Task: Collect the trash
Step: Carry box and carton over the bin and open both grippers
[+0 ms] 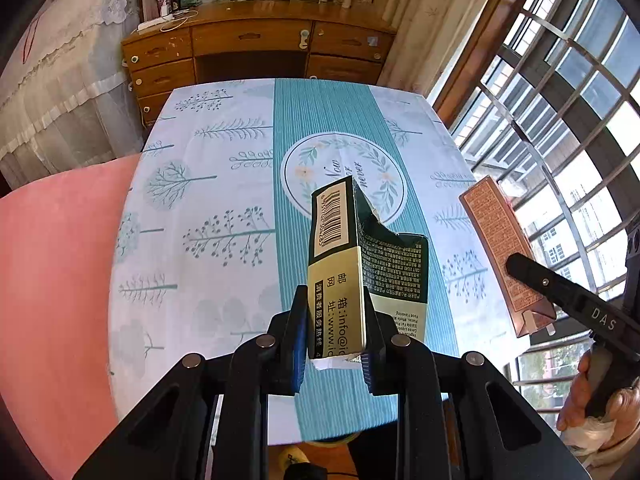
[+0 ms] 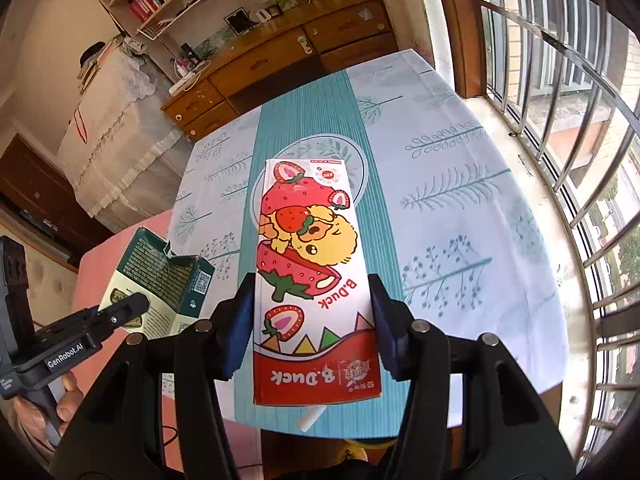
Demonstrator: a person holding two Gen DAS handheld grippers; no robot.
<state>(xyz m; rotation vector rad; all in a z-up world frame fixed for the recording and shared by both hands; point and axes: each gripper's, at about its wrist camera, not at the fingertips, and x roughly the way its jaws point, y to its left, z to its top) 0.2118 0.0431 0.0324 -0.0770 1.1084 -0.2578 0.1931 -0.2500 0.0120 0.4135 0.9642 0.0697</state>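
Observation:
My left gripper [image 1: 335,332] is shut on a torn green and cream carton [image 1: 352,264] and holds it above the table. The same carton shows at the left of the right wrist view [image 2: 168,280]. My right gripper [image 2: 312,320] is shut on a tall red and white B.Duck strawberry box [image 2: 310,264], held above the table. That box shows in the left wrist view [image 1: 504,248] at the right, seen from its brown printed side, with the right gripper's finger [image 1: 568,296] on it.
A table with a white and teal tree-print cloth [image 1: 224,200] lies below both grippers. A pink seat [image 1: 56,280] is at its left. A wooden desk [image 1: 256,48] stands beyond it. A barred window [image 2: 560,120] runs along the right.

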